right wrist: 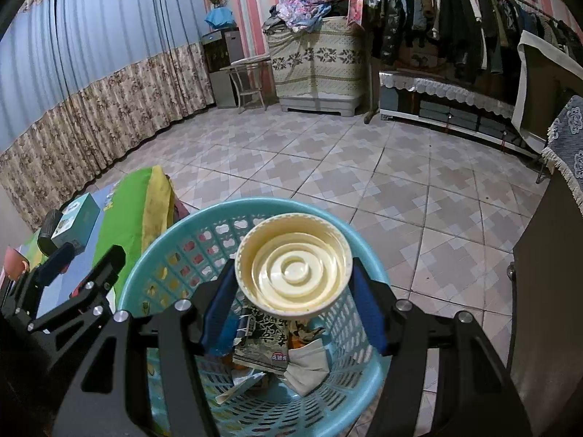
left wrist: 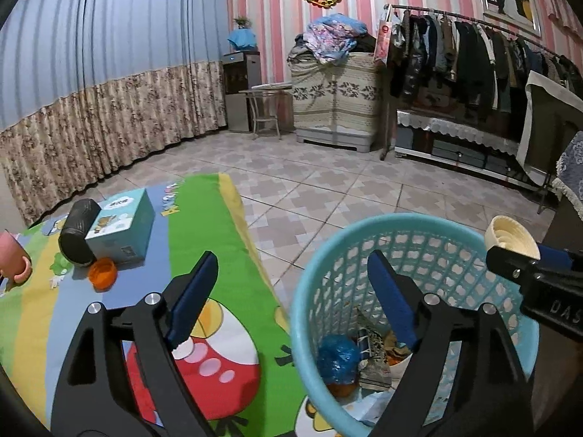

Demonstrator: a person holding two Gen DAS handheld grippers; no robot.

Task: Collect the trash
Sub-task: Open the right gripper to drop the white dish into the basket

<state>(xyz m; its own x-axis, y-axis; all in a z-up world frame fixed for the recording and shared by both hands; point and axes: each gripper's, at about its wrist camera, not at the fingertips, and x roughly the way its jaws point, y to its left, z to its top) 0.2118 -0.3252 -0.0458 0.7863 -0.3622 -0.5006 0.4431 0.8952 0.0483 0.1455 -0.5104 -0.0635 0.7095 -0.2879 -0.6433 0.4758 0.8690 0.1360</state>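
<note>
- My right tool [right wrist: 293, 304] is clamped on a cream paper cup [right wrist: 293, 266], one blue pad on each side of it, the cup's open mouth turned toward the camera.
- The cup hangs over the open top of the turquoise basket [right wrist: 153, 255], above the trash already lying in it: a printed wrapper [right wrist: 262, 338] and a crumpled white face mask [right wrist: 309, 364].
- My left tool [left wrist: 291, 291] has its jaws wide apart and grips nothing; its right finger is over the basket's mouth, its left finger over the cartoon mat [left wrist: 204, 225] covering the bench.
- In the left view a blue plastic wad [left wrist: 337, 358] lies at the basket's bottom.
- The basket stands on the tiled floor [right wrist: 328, 167], just beside the bench's right edge.
- Toward the bench's far left corner lie an orange lid [left wrist: 103, 273], a black cylinder [left wrist: 78, 231] on its side and a teal box [left wrist: 124, 225], the cylinder leaning against the box.
- A pink cup [left wrist: 14, 258] sits at the left edge.
- Far off, a clothes rack [left wrist: 473, 58] lines the striped wall.
</note>
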